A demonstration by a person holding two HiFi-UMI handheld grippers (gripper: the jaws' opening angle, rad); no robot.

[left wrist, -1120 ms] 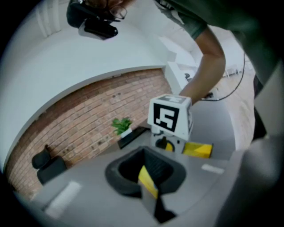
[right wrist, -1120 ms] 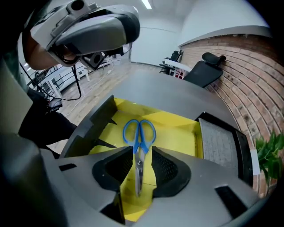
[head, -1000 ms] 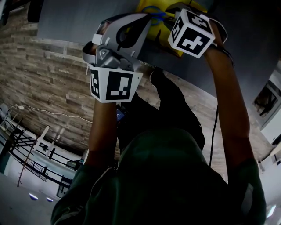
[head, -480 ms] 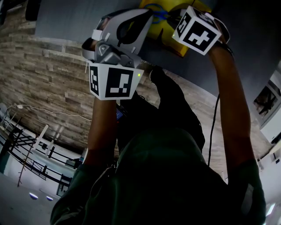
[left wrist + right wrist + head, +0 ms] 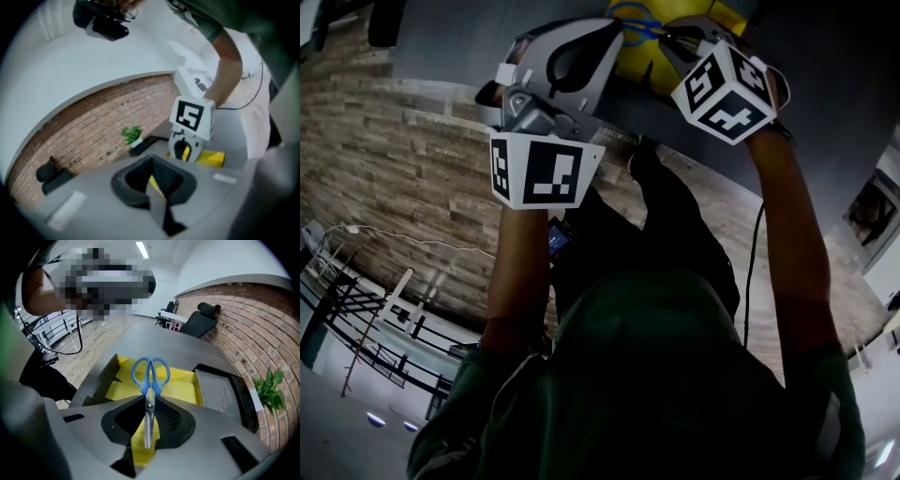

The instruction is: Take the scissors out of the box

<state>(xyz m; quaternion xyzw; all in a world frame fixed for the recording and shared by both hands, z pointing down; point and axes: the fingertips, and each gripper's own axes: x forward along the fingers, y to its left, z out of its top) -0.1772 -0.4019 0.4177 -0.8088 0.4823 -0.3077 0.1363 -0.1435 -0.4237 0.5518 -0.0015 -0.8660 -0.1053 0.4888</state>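
The blue-handled scissors (image 5: pixel 150 376) hang over the open yellow box (image 5: pixel 185 380), blades pointing back between the jaws of my right gripper (image 5: pixel 149 411). Those jaws are closing, and the pads press on the blades. In the head view the blue handles (image 5: pixel 633 17) show above the box (image 5: pixel 645 58), beside the right gripper (image 5: pixel 673 39). My left gripper (image 5: pixel 154 185) is shut on a flap of the box, grey outside and yellow inside (image 5: pixel 157 199). In the head view it sits at the box's left side (image 5: pixel 581 56). From the left gripper view the right gripper (image 5: pixel 185 151) stands over the box (image 5: pixel 212 158).
A black tray with a grey pad (image 5: pixel 220 390) lies right of the box on the grey table (image 5: pixel 154 341). A small potted plant (image 5: pixel 269 387) stands by the brick wall (image 5: pixel 243 324). A white slip (image 5: pixel 225 178) lies on the table. A black chair (image 5: pixel 201 317) is behind.
The right gripper has tilted and lifted a little, and the scissors' blue handles now show higher above the box. The left gripper has stayed put.
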